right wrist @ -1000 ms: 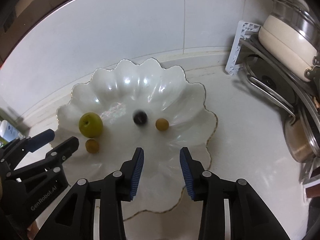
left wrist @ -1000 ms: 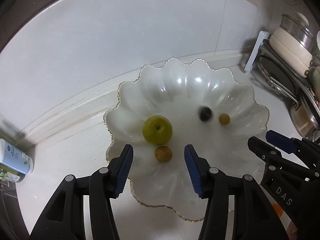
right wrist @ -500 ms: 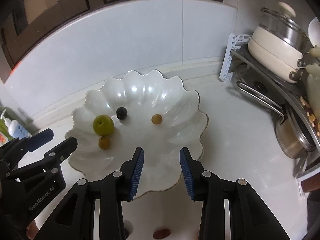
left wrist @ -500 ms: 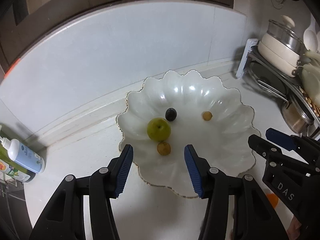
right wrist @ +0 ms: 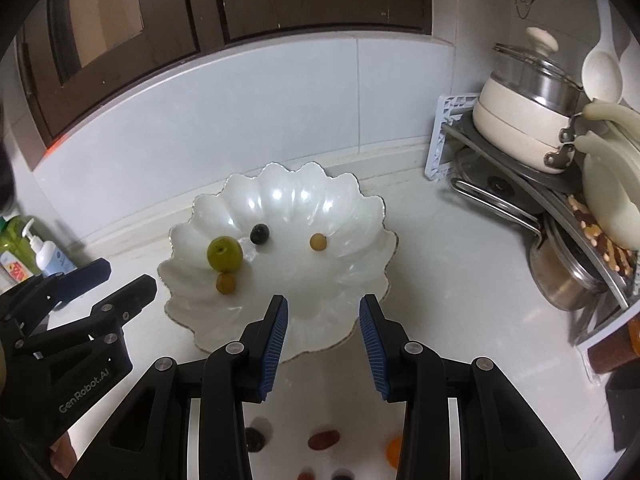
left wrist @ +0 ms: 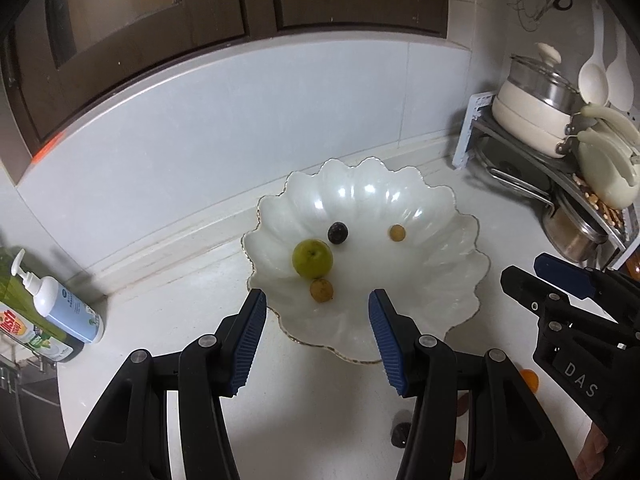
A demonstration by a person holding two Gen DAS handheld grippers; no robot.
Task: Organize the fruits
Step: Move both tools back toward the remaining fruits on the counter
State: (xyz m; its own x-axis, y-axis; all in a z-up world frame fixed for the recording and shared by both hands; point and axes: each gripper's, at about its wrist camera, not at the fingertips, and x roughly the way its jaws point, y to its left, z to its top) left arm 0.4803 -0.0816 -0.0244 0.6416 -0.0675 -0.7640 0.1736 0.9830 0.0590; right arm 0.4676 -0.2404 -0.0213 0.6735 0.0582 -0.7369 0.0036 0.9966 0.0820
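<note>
A white scalloped bowl sits on the counter near the back wall. In it lie a green apple, a dark round fruit and two small tan fruits, also the tan fruits. My left gripper hangs open above the bowl's near rim, nothing between its fingers. My right gripper is open and empty too, over the bowl's front edge. Several small fruits lie blurred on the counter below the grippers.
A soap dispenser and a green bottle stand at the left. A rack with a cream pot, pans and lids fills the right corner. Dark cabinet doors hang above the tiled wall.
Both grippers have pulled up and back from the bowl, which now looks smaller. The dark fruit rolled left and came to rest beside the apple. Loose fruits on the near counter have come into view.
</note>
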